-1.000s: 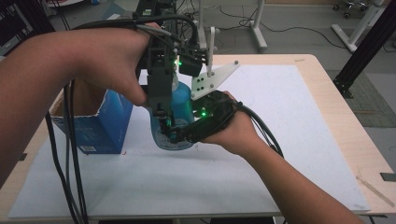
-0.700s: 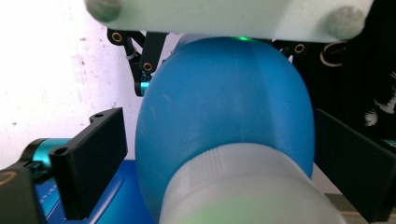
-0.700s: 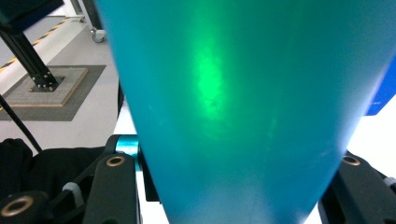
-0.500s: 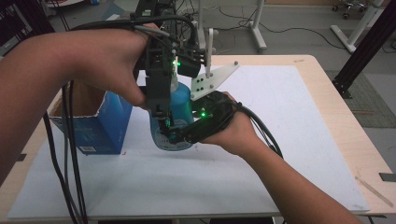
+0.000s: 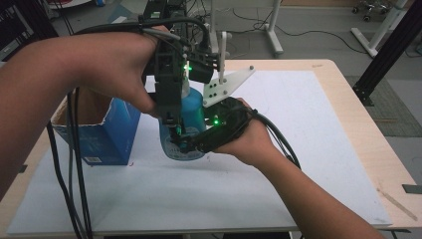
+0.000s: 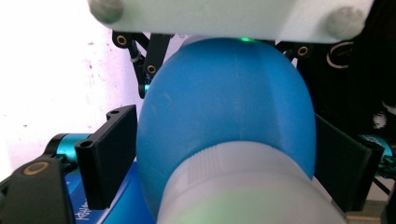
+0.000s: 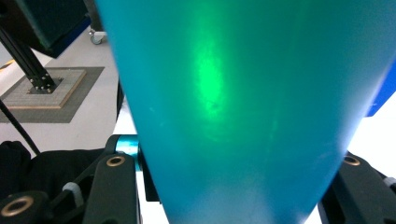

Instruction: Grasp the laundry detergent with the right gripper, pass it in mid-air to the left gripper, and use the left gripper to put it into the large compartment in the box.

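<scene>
The blue bottle is stood upright on the white mat near the middle of the table, just right of the open blue carton. In the left gripper view the bottle's rounded blue shoulder and its pale ribbed cap are seen from above, with a black jaw pressed against each flank. The left gripper is thus closed on the upper part of the bottle from above, at about the width of the neck and shoulder.

The right gripper is brought in from the right, low on the bottle. In the right gripper view the bottle's body is seen close up between the two jaws, which stand wide, a jaw at either side; whether both pads actually bear on the plastic cannot be told, though a hold is judged likely.

The bottle is judged to be already out of the carton and steadied by both tools. The cap is still on. What seems left is the work at the top: the cap turned or lifted off by the left gripper while the body is held fast by the right. No sign of loosening can be made out.
</scene>
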